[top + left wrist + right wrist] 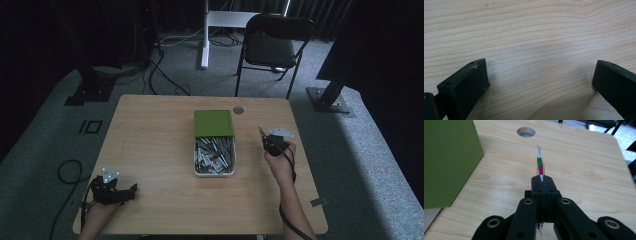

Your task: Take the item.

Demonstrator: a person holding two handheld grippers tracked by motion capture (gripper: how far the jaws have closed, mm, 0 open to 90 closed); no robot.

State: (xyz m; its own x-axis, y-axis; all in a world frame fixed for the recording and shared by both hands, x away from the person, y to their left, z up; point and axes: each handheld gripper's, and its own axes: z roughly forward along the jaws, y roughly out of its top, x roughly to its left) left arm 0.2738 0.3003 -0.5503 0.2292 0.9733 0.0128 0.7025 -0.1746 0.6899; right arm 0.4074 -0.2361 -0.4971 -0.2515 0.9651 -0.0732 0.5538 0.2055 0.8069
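A green lid (213,123) tops the white box (214,172); the clear-wrapped packet (540,166) is banded green, pink and white.

Both tools are matte black. The left hand-held gripper (131,191) carries a grey three-cornered plate on top, and a black cable loops away from its rear. Seen from its own camera, its jaws are blocky and square-edged, each with small screw holes; one corner is scuffed pale. The right hand-held gripper (261,134) bears the same kind of grey plate, and a black cable runs back along the forearm. Its linkage arms are rounded bars — each pivot ringed with a brass-coloured bushing. The forearms are bare, no sleeves visible.
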